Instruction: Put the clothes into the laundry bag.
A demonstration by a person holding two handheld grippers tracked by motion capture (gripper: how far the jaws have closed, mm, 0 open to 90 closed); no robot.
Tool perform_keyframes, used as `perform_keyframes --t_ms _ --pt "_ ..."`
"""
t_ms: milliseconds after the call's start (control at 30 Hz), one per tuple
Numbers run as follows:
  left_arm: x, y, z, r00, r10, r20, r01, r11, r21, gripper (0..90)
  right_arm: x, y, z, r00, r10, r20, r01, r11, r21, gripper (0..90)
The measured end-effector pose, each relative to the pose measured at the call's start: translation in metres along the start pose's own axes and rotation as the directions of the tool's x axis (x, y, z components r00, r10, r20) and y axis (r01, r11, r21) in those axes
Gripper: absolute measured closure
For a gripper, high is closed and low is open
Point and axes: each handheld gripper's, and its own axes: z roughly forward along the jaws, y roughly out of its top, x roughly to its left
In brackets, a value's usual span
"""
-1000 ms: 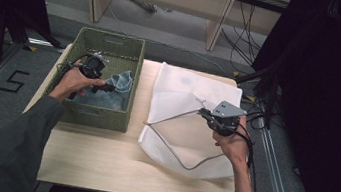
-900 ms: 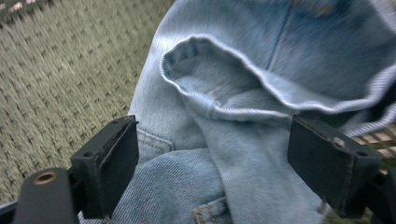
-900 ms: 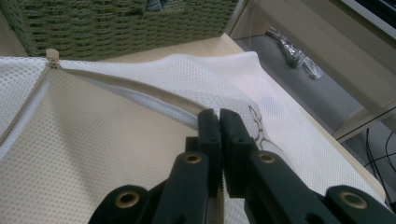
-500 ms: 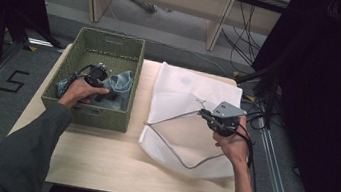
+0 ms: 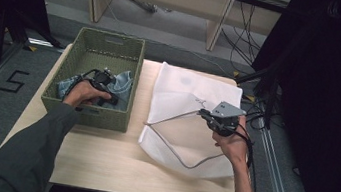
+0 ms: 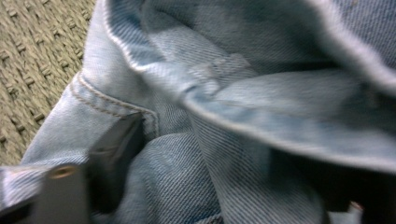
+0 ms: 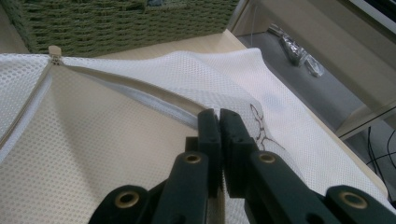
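A crumpled light-blue denim garment lies in the green woven basket. My left gripper is down in the basket on that denim. In the left gripper view a fold of denim lies between the jaws of my left gripper, which have just been closing and still stand wide. A white mesh zip bag lies on the table to the right. My right gripper is shut on the upper edge of its opening and holds it lifted. The right gripper view has the jaws of my right gripper pinching the mesh bag by its zip.
The basket wall stands just left of the bag, at the left end of the light wooden table. Cables trail off the table's right edge. Beyond the far edge, wooden furniture legs stand on a grey floor.
The left hand has sunk from above the basket down onto the denim inside it. The right hand and the lifted bag edge have stayed put.
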Motion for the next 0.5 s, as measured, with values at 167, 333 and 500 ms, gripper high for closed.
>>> perform_keyframes --t_ms 167,333,500 --pt "0.002 0.002 -0.003 0.9992 -0.018 0.035 0.018 0.9998 0.002 53.4 -0.001 0.0 -0.002 1.0 0.006 0.003 -0.006 1.0 -0.004 88.6" --pt "0.001 0.0 -0.006 0.9977 -0.049 0.048 0.052 0.9969 -0.059 76.0 0.0 0.0 -0.002 0.9999 0.009 0.007 -0.009 1.0 -0.006 88.6" --pt "0.002 0.005 -0.014 0.9978 -0.056 0.036 0.058 0.9958 -0.07 80.7 -0.001 0.0 -0.003 0.9999 0.013 0.006 -0.013 1.0 -0.01 88.6"
